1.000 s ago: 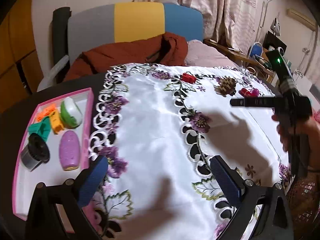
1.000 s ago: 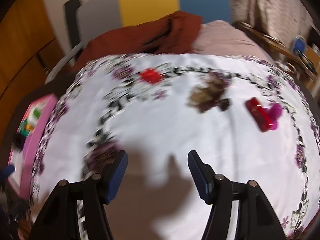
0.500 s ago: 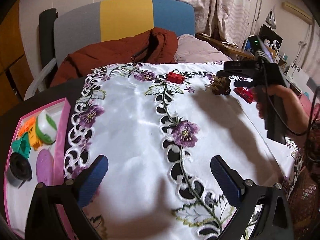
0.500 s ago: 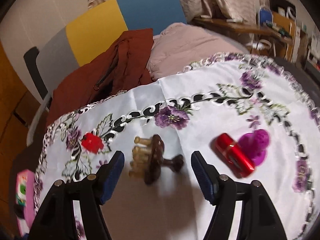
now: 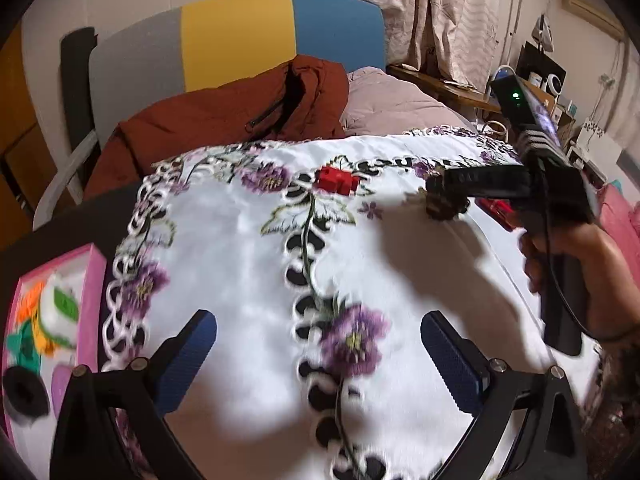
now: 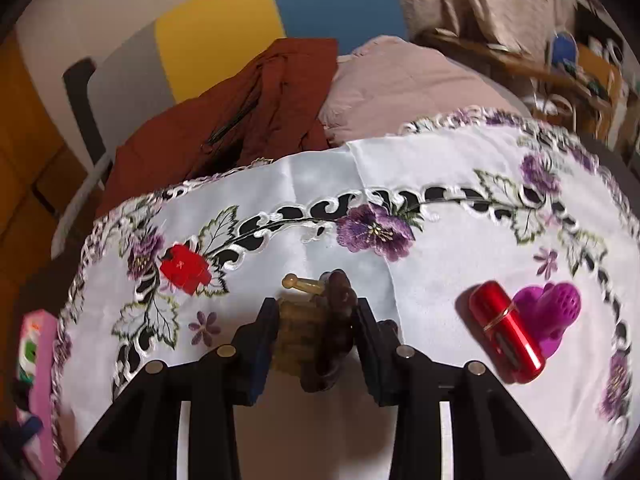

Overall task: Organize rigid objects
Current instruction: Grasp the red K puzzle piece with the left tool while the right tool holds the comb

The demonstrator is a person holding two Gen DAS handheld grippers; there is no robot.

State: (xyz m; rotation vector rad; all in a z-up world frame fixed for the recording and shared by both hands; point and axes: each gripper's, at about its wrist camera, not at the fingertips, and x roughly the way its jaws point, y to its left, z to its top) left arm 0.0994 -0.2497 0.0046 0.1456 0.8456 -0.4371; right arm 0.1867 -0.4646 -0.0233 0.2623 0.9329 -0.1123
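Left wrist: the left hand-held gripper (image 5: pixel 318 354) hangs open over the white flowered surface (image 5: pixel 248 248); the pink plastic tray (image 5: pixel 94 280) sits left.

Right wrist: the right hand-held gripper (image 6: pixel 314 330) has just closed on the brown wooden massager (image 6: pixel 310 320). Squeeze evenly, then lift straight up.

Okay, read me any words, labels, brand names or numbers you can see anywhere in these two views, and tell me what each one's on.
No text can be read in either view.
White and green item in the pink tray: its green patch is too blurred to read.
Red tube: no lettering shows.
Red block: no lettering shows.
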